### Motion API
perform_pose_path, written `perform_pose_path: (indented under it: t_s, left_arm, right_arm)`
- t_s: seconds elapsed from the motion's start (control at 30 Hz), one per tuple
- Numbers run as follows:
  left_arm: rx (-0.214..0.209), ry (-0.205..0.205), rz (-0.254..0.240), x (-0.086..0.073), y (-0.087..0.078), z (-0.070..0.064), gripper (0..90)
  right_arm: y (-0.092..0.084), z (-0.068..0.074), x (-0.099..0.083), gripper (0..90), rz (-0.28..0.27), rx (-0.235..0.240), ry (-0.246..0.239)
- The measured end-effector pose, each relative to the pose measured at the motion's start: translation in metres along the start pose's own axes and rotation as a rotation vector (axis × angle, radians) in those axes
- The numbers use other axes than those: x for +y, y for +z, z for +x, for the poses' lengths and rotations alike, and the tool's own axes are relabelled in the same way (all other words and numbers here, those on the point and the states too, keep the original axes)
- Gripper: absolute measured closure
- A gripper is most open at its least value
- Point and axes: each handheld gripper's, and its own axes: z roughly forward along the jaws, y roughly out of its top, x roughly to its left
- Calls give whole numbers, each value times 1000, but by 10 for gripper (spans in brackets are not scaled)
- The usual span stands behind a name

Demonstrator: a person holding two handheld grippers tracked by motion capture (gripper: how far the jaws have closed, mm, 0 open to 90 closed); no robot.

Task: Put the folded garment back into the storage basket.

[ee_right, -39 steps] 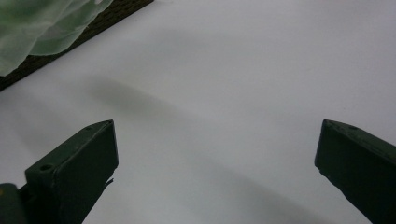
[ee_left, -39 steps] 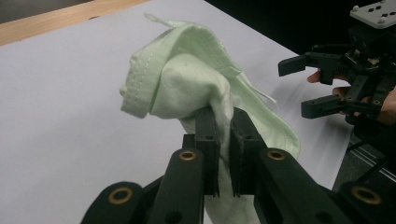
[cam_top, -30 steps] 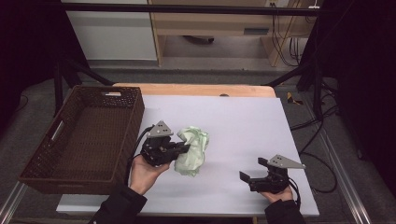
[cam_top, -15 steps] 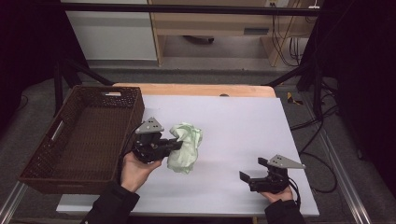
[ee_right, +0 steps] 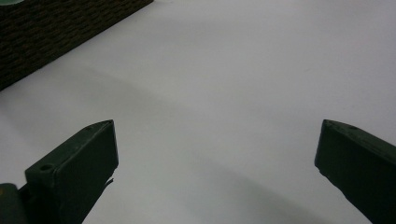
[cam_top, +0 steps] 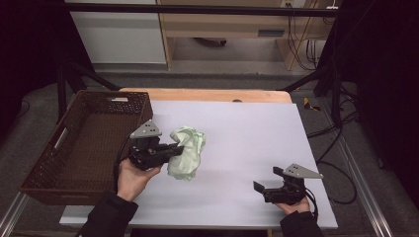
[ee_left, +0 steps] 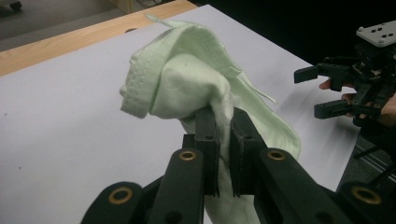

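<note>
A crumpled pale green cloth point(cam_top: 187, 152) hangs lifted above the white table sheet point(cam_top: 247, 143), just right of the wicker basket. My left gripper point(cam_top: 177, 148) is shut on it, and in the left gripper view the cloth point(ee_left: 187, 88) bunches up between the two closed jaws of the left gripper point(ee_left: 223, 122). Near the table's front right corner my right gripper point(cam_top: 266, 179) rests low and open, its jaws wide apart over bare sheet. It appears again as the right gripper point(ee_left: 322, 91) far off in the left gripper view, and nearer as the right gripper point(ee_right: 217, 135).
A dark brown wicker basket point(cam_top: 54, 148) stands at the left edge of the table, with nothing seen inside it; its wall point(ee_right: 56, 28) shows in the right gripper view. A wooden strip point(cam_top: 207, 95) runs along the table's far edge. Black frame posts stand behind.
My left gripper has carried the green cloth leftward and upward, toward the basket, lifting it off the sheet. The right gripper has stayed still.
</note>
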Motion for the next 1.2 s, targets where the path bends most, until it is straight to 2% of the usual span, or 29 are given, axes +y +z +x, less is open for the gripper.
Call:
perform_pose_path:
  t_s: [0.67,1.2]
  left_arm:
    - [26,-3,-9,1,-28,18,830]
    - [48,-20,-39,0,-53,36,830]
  right_arm:
    - [0,0,0,2,1,-1,2]
    - [0,0,0,2,1,-1,3]
